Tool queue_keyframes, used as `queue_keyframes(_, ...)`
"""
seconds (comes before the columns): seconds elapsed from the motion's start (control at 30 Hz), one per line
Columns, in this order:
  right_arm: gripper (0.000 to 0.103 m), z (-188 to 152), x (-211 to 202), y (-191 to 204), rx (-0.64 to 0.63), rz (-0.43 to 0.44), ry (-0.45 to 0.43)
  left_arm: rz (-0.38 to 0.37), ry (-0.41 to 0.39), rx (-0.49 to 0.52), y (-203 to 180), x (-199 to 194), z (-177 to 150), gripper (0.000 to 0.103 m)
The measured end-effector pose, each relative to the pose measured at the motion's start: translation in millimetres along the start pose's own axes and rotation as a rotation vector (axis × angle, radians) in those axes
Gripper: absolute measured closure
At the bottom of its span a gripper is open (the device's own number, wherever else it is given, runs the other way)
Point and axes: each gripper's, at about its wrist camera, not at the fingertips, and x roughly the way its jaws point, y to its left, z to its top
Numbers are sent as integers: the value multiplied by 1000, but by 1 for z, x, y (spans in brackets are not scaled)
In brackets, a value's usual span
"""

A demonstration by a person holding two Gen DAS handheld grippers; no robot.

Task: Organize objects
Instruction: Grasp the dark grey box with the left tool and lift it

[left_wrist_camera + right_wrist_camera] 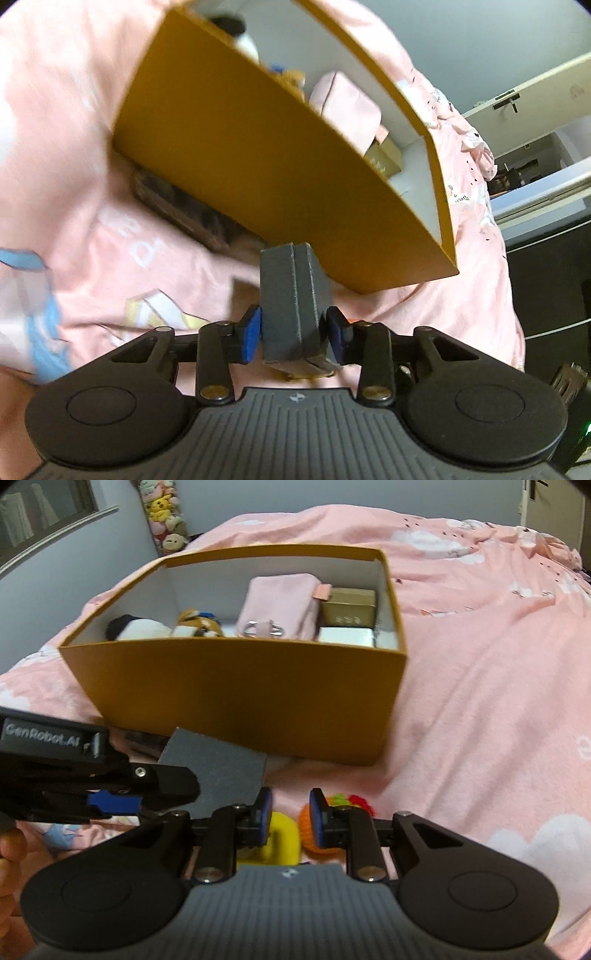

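On a bed spread with a pink quilt [480, 657], the left hand-held gripper [293, 334] clamps a dark grey box [291, 299] just in front of an open orange box [240, 694]. Inside that box lie a pink pouch [280, 605], a gold box [349, 607] and plush toys [140, 627]. The right hand-held gripper [290, 821] hangs with its blue pads a little apart and gripping nothing, above yellow and orange knitted pieces [314, 834] on the quilt.
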Motion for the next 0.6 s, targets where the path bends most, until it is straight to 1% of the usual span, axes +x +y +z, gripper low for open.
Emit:
queue_keyframes(0.17,78,5,-2,12,-22,51,-1,65,-69,67,-2,-22,-6,63)
queue_keyframes(0.23,78,7,-1,18,-29,74,11,94,-93,82,4,-31,2,63)
queue_keyframes(0.33,77,13,3,28,-39,113,22,104,-129,68,17,-47,7,63)
queue_keyframes(0.4,69,17,6,35,-55,134,22,121,-158,59,22,-53,10,63)
queue_keyframes(0.5,67,22,15,45,-70,158,38,164,-187,58,28,-59,13,63)
queue_keyframes(0.6,67,27,28,51,-49,189,68,201,-210,61,34,-63,14,63)
